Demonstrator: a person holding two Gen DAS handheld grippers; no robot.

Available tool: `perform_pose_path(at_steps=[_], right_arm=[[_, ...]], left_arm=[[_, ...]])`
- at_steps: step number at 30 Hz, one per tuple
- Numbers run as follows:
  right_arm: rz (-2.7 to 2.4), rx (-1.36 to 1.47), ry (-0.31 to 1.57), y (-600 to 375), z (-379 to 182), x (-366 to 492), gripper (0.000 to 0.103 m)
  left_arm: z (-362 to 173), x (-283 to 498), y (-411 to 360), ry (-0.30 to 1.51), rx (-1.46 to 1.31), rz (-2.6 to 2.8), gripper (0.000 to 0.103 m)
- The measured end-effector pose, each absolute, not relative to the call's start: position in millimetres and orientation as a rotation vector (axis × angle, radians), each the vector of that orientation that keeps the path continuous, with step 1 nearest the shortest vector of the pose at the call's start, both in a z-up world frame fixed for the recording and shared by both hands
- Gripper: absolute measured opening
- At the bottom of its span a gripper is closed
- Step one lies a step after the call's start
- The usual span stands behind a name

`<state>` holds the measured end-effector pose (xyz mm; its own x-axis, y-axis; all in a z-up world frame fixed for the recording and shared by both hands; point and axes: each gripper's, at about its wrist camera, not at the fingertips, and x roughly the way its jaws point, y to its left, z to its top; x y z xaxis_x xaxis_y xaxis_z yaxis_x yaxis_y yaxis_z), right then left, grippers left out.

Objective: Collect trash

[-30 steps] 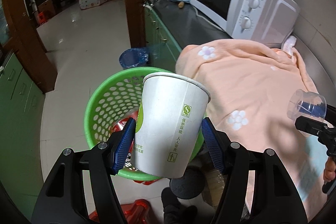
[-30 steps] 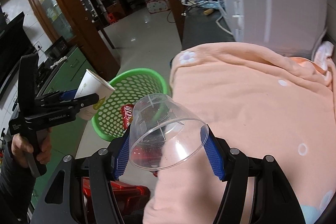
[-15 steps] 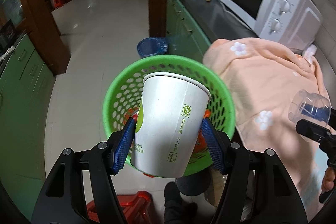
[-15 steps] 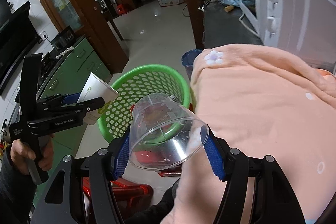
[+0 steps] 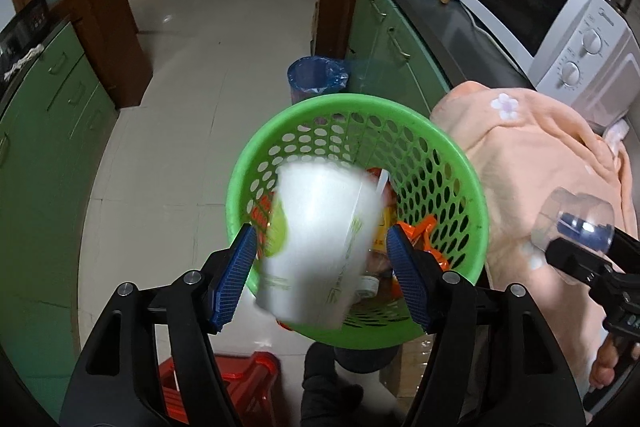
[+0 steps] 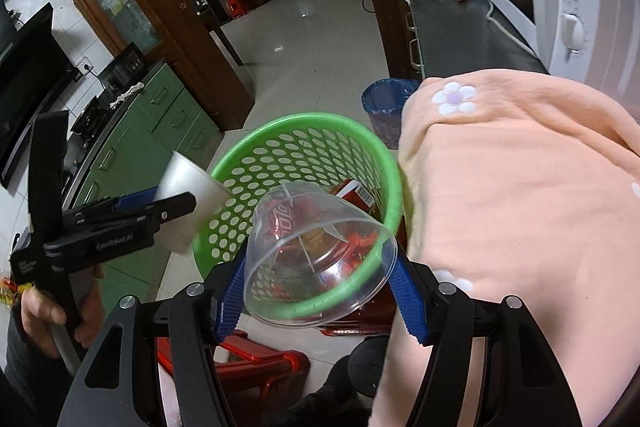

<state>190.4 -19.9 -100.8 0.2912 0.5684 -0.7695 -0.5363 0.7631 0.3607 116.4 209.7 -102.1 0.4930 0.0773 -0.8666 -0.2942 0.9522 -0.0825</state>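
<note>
The white paper cup with green print is blurred and tilted between the 2 blue-padded fingers of the left gripper, directly over the mouth of the round green perforated plastic basket. The left jaws are opening: a gap shows between each pad and the cup's wall, so the pads no longer press on it. From the right wrist view the same cup sits at the basket's left rim, beside the left gripper and the hand around its handle.

The clear plastic cup lies on its side, mouth toward the camera, clamped between the 2 blue pads of the right gripper, which hangs above the basket's near rim. Red and orange wrappers lie in the basket's bottom.

Just right of the basket a peach blanket with white flowers drapes over the dark counter, where a white microwave stands. A small bin with a blue liner stands on the tiled floor beyond the basket, and a red plastic stool is below it.
</note>
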Motion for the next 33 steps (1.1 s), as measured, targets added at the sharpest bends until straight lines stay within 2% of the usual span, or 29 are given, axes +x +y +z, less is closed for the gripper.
perform_pose_path(at_steps=[1,12,19,27,33], right_arm=[[0.740,0.043,1.046,-16.2,-102.4,192.9,0.062],[0.772,0.086,1.079,14.4,-116.3,204.8,0.063],[0.800,0.108,1.088,22.4,-118.8,204.9,0.074],[0.797,0.081,1.069,11.9,-111.6,196.0,0.076],[0.754,0.044,1.036,-7.3,-99.8,180.8,0.082]], left_arm=[[-103.1,115.2,211.4,1.034,-0.239,0.228,0.071],[-106.4,103.9,224.4,1.039,-0.265,0.257,0.075],[-98.8,99.3,230.7,1.022,-0.270,0.277,0.077],[-88.8,96.2,226.2,1.004,-0.264,0.266,0.078],[-77.6,91.7,214.1,0.988,-0.242,0.254,0.085]])
